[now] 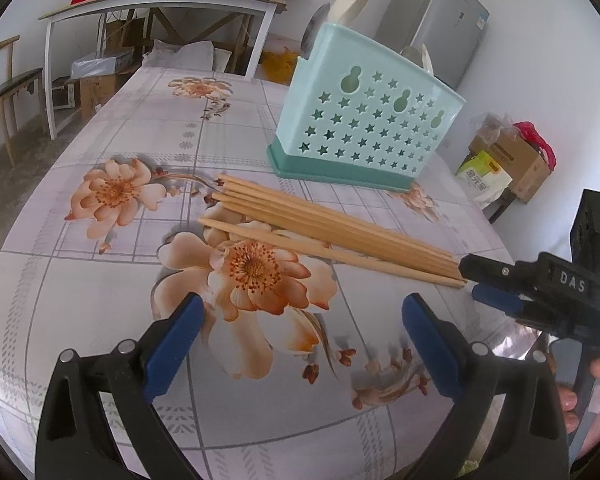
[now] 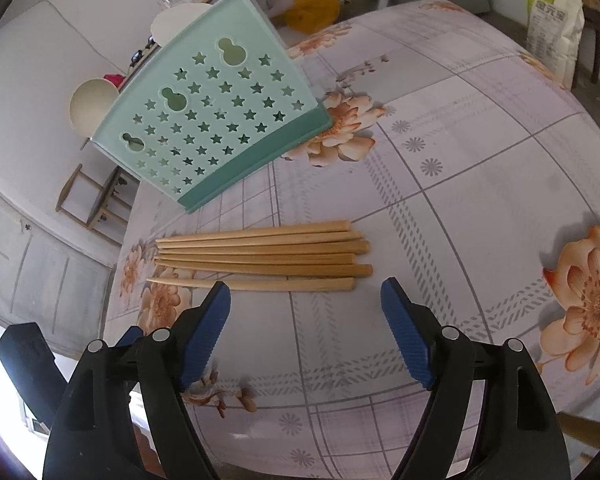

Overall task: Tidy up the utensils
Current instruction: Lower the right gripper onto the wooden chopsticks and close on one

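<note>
With both jaws wide, the right hand-held gripper should straddle one chopstick squarely; the left hand-held gripper waits empty.

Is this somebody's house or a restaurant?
Probably a home dining room: a flowered tablecloth, a refrigerator in the corner, and a mint utensil holder beside wooden chopsticks.
</note>
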### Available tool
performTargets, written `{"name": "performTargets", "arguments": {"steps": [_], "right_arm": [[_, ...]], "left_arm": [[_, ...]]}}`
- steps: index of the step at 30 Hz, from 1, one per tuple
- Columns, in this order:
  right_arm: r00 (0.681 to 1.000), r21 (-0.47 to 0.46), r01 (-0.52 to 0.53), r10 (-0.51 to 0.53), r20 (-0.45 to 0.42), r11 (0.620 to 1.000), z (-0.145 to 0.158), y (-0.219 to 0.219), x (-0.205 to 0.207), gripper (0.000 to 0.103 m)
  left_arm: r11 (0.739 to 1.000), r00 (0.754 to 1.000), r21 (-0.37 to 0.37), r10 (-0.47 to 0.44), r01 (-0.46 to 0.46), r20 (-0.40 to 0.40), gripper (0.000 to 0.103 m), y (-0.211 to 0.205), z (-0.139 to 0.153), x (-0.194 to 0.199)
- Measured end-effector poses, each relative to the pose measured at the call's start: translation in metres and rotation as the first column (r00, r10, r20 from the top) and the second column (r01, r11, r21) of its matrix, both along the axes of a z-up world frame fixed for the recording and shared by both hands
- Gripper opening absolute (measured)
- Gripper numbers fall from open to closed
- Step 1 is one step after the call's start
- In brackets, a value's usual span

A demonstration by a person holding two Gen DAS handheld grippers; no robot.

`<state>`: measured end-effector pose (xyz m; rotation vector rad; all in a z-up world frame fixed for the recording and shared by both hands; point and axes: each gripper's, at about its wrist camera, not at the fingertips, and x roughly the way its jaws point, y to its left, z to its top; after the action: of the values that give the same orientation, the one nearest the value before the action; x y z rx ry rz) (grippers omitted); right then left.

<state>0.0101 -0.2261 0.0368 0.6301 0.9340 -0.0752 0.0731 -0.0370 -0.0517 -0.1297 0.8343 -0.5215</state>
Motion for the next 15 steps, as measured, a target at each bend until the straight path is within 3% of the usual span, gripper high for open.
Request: {"name": "performTargets", "arguments": {"steps": [6, 15], "right_arm": [[0.999, 0.071, 0.022, -0.024, 0.026, 0.997, -0.0018, -0.0086, -0.0038, 0.074], [0.997, 0.063, -0.028, 0.023, 0.075, 0.998, -0.0017, -0.0066, -0.0065, 0.080]], "left_arm": [[1.000, 1.000, 0.009, -0.001, 0.001, -0.003, 0.097, -0.0071, -0.0010, 0.0039], [1.000, 1.000, 0.020, 0.020, -0.021, 0.011, 0.097, -0.0101, -0.0025, 0.0039]]}}
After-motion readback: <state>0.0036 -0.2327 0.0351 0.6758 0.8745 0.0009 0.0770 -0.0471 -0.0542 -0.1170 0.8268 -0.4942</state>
